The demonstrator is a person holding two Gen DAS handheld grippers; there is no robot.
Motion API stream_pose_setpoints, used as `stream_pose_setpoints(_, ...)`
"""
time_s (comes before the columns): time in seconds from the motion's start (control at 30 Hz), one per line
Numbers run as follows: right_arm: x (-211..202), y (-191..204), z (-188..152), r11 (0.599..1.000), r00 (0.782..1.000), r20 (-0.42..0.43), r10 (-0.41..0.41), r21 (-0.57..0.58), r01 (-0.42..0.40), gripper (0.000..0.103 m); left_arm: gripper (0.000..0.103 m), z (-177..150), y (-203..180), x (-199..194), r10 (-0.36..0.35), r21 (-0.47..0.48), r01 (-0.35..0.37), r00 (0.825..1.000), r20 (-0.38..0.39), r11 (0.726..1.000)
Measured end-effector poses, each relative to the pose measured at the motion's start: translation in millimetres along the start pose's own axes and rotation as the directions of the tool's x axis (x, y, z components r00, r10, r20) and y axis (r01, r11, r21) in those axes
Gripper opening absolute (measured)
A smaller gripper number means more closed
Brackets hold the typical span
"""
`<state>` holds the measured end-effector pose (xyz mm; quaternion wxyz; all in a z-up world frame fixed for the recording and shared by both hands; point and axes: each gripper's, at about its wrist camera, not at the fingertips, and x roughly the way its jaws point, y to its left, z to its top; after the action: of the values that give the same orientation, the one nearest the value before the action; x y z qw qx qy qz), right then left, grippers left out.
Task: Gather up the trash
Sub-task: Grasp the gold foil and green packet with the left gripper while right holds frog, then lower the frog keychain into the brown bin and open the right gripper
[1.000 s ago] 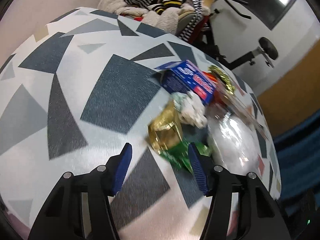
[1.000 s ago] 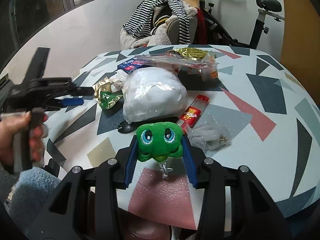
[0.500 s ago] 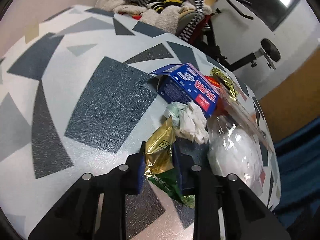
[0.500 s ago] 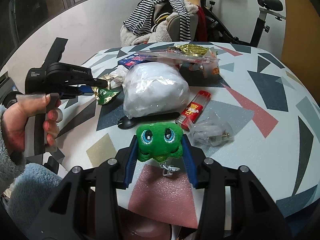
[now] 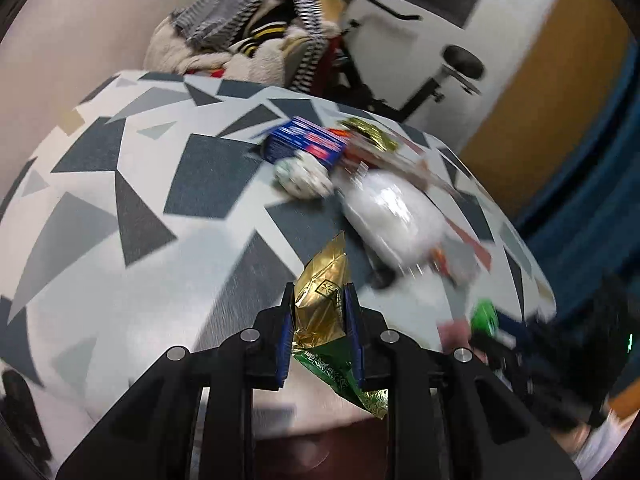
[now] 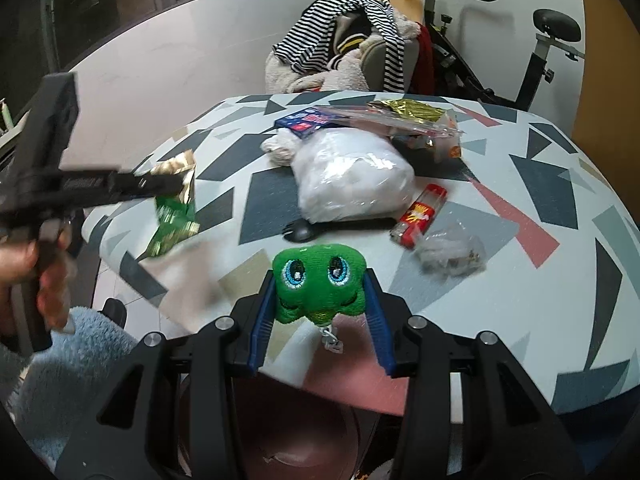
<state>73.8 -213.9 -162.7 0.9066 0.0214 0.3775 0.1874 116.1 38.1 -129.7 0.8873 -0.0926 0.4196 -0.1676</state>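
Note:
My left gripper (image 5: 319, 304) is shut on a gold and green foil wrapper (image 5: 322, 300) and holds it lifted above the patterned table's near edge; the wrapper also shows in the right wrist view (image 6: 174, 208), hanging from the left gripper (image 6: 176, 184). My right gripper (image 6: 320, 288) is shut on a green plush frog keychain (image 6: 318, 280) over the table's front edge. On the table lie a white plastic bag (image 6: 352, 176), a red lighter (image 6: 420, 216), a crumpled clear wrapper (image 6: 452, 252), a blue box (image 6: 306, 120), a crumpled tissue (image 5: 306, 176) and a black spoon (image 6: 300, 232).
The round table (image 6: 560, 208) has a geometric pattern. A reddish-brown bin (image 6: 296, 440) sits below its front edge. Behind the table stand a chair piled with clothes (image 6: 352, 52) and an exercise bike (image 6: 540, 40). Gold foil and a clear packet (image 6: 416, 120) lie at the far side.
My left gripper closed on the foil wrapper, then lifted it off the table and pulled back toward the near edge. The right gripper stayed put with the frog.

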Motion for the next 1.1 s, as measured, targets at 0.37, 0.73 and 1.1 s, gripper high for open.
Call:
stream_pose_setpoints(0.37,-19.6,29.5,-35.1,0.998,0.998,0.000,0.057,-0.037,-0.057,0.044,0.023,-85.0,-24.3,-52.8,-0.024,0.094,0.021,0.999,0.040,0.995)
stream_pose_setpoints(0.73,-3.7,44.0,-77.3,0.993,0.990,-0.097,0.098,-0.060,-0.104,0.044,0.023,-135.5,-29.6,-48.2,-0.017,0.129,0.015,1.000,0.010,0.992)
stream_pose_setpoints(1.1,70.3,48.2,-116.1,0.996,0.932,-0.358,0.061,-0.037,-0.079,0.044,0.023,-147.0,-19.2,-27.7,0.001,0.110,0.003,0.999,-0.037,0.994)
